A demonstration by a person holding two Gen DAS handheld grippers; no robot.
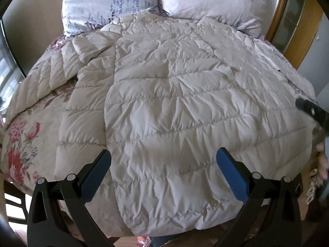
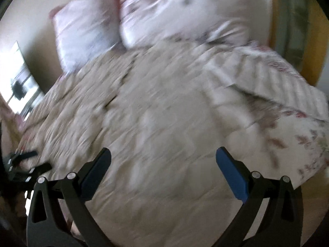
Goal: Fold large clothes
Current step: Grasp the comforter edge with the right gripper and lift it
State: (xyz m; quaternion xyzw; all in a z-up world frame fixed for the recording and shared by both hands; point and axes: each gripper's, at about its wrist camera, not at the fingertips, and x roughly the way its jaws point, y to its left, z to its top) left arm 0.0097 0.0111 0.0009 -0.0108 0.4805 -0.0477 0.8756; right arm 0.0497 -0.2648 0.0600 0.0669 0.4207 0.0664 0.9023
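A large cream quilted down coat (image 1: pixel 174 94) lies spread across the bed, one sleeve (image 1: pixel 51 76) stretched out to the left. My left gripper (image 1: pixel 163 156) hovers open above the coat's lower part, nothing between its blue pads. In the right wrist view the picture is blurred by motion; the same coat (image 2: pixel 144 127) fills the middle and my right gripper (image 2: pixel 163 156) stands open over it, holding nothing. A dark tip of the right gripper (image 1: pixel 312 109) shows at the right edge of the left wrist view. The left gripper (image 2: pixel 24 162) shows at the left edge of the right wrist view.
Two floral pillows (image 1: pixel 111 4) (image 1: pixel 213 0) lie at the head of the bed. A flowered bedspread (image 1: pixel 22 135) shows beside the coat. A wooden frame (image 1: pixel 296 26) stands at the far right, a bright window (image 2: pixel 18 82) on the left wall. A hand (image 1: pixel 323 154) shows at the right edge.
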